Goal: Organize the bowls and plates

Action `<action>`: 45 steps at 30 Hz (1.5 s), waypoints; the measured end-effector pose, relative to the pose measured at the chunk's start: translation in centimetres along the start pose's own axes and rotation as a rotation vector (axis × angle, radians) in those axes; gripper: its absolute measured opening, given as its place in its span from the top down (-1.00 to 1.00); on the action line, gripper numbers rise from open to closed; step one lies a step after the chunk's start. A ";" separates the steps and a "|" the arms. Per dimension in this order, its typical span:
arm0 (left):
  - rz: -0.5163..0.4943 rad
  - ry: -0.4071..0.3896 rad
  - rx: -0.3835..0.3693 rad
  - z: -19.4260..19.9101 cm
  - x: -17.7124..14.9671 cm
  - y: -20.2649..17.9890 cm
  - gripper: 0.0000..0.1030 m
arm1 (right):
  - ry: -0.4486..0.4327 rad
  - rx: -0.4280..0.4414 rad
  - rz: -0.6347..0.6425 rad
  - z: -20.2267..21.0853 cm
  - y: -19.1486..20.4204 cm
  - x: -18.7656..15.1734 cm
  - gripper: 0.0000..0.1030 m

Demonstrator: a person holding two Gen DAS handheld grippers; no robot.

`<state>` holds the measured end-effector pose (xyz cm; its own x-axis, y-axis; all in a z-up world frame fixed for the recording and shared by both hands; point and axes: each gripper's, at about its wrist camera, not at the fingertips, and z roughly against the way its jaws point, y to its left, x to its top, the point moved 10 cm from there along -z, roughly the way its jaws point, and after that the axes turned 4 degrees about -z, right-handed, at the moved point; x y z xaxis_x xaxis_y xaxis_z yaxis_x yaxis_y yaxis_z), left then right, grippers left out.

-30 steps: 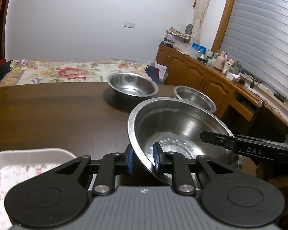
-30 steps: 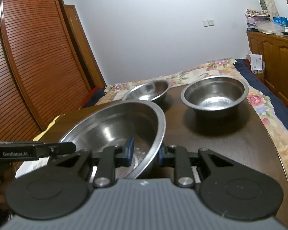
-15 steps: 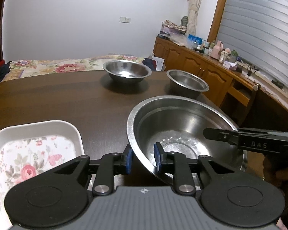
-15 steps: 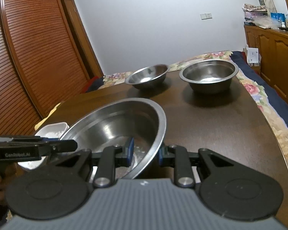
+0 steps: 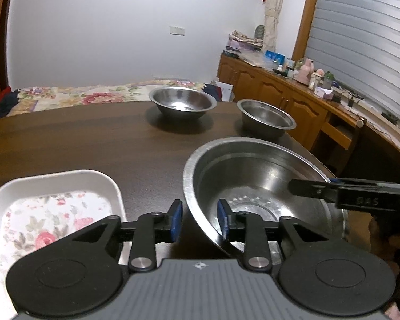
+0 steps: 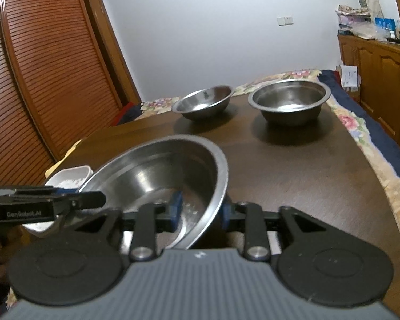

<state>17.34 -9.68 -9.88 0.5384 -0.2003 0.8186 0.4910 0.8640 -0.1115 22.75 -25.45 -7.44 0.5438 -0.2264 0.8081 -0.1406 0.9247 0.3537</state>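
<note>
**A:** What did the left wrist camera show?

**B:** The left gripper [image 5: 200, 220] straddled the near rim of the large steel bowl [image 5: 256, 184], which sat on the dark wooden table [image 5: 80, 144]. Its jaws had just been opening; the blue pads stood clear of the rim on both sides, so the grip was released. The right gripper [image 5: 310, 190] reached in from the right over the bowl's far edge. A white floral tray [image 5: 50, 210] lay just beside the bowl on the left. Two smaller bowls stood farther back: a shallow steel bowl [image 5: 182, 102] and a deeper steel bowl [image 5: 266, 117], well apart from the large one.

**A:** And the right wrist camera?

**B:** There the right gripper [image 6: 201, 212] straddled the other side of the large steel bowl [image 6: 157, 176], rim between the pads. Those jaws had also just been opening, and a gap showed at the inner pad, so they were loosened. The left gripper [image 6: 93, 200] entered from the left edge. The shallow steel bowl [image 6: 202, 102] and deeper steel bowl [image 6: 289, 100] stood at the table's far end, and the white floral tray [image 6: 70, 177] peeked out behind the large bowl.
</note>
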 end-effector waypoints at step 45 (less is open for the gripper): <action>-0.143 -0.132 0.102 -2.6 12.7 4.1 -0.39 | -0.148 -0.090 0.257 -0.7 -0.5 13.4 -0.12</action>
<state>27.94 -9.83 -1.40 0.3703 -0.2674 0.8896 0.4805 0.8747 0.0629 30.69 -28.73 2.84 0.3726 -0.0174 0.9278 -0.1808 0.9793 0.0910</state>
